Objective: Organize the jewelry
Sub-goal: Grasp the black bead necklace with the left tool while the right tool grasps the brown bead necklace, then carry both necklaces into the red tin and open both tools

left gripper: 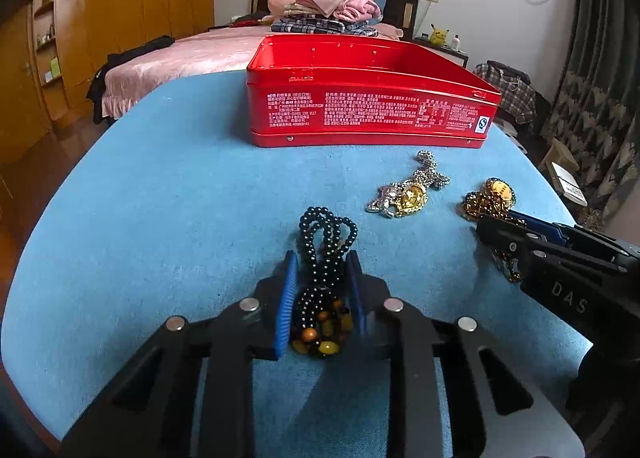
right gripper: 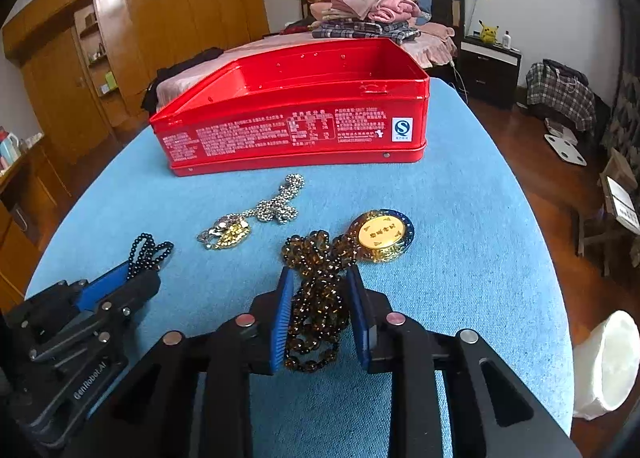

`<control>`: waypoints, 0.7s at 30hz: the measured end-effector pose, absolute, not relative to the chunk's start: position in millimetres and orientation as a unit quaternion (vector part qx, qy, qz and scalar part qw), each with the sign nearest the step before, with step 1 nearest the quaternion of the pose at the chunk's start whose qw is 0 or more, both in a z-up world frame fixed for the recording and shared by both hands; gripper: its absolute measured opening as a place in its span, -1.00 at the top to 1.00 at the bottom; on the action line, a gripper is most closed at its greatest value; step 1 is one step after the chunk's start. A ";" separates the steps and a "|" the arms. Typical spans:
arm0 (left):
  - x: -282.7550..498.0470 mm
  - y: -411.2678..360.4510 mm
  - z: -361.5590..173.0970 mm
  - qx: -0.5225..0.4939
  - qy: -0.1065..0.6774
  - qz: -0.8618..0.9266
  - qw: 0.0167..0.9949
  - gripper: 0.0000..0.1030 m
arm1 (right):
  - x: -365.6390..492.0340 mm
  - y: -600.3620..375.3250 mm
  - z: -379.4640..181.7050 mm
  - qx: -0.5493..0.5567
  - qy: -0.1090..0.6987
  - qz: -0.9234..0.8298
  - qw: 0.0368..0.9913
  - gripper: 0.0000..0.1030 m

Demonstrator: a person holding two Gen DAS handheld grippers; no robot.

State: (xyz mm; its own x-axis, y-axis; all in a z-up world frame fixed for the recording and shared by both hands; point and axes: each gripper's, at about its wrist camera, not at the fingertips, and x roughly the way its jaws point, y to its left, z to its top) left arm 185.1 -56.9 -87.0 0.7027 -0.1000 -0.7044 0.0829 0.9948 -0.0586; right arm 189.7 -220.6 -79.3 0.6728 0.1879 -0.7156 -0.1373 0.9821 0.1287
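Open red rectangular metal tin with white print on its side wall, standing on the blue cloth-covered worktop beyond both grippers; the part of its interior that shows holds nothing. Left gripper: blue pads closed on a black bead necklace whose amber and brown beads bunch between the pads, its loops lying ahead of the fingertips on the worktop. Right gripper: blue pads closed against a dark amber bead necklace, whose round gold medallion lies just ahead and to the right of the fingertips. Between the grippers and the tin lies a silver ball-chain necklace with a gold and silver pendant, apart from both grippers.
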 end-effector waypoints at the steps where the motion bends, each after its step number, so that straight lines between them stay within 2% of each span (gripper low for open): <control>1: 185.2 -56.8 -87.2 -0.011 0.382 -0.049 0.923 0.56 | 189.4 -220.3 -79.2 0.030 0.394 0.088 0.915 0.48; 12: 185.6 -49.4 -81.2 -0.046 0.384 -0.061 0.920 0.67 | 179.2 -235.9 -71.3 0.072 0.392 0.108 0.911 0.55; 21: 189.3 -49.0 -48.5 -0.057 0.352 -0.074 0.931 0.67 | 172.6 -243.3 -33.6 0.092 0.359 0.135 0.919 0.56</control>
